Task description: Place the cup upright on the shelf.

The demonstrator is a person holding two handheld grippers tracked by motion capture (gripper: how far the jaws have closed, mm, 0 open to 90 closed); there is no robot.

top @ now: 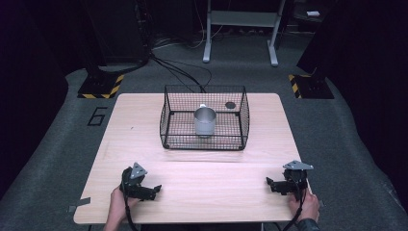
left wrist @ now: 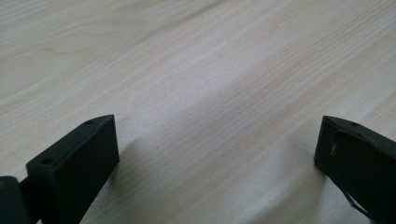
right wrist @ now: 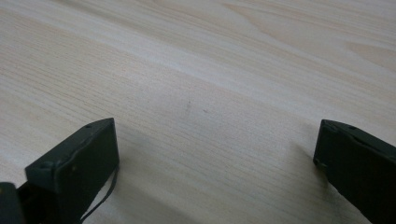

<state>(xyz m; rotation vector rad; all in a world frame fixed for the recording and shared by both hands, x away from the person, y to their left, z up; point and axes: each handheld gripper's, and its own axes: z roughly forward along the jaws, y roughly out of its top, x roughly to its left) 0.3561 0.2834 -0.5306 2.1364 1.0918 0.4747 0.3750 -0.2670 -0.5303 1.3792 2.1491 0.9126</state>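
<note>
A black wire basket [top: 166, 115] stands at the far middle of the light wooden table [top: 202, 187]. Inside it a shiny metal cup [top: 205, 121] stands upright, and a small dark round thing [top: 230, 105] lies near its back right corner. My left gripper [top: 155, 190] rests low over the table's near left, open, its jaws pointing toward the table's middle. My right gripper [top: 270, 185] sits at the near right, open too, jaws pointing left. In both gripper views the jaws stand wide apart over bare wood, with nothing between them.
A dark carpeted floor surrounds the table. Beyond it stand a white frame's legs [top: 208, 50], cables on the floor [top: 183, 72] and two stand bases with yellow-black striped edges [top: 98, 86] [top: 310, 86]. A "6" marking [top: 97, 116] lies left of the table.
</note>
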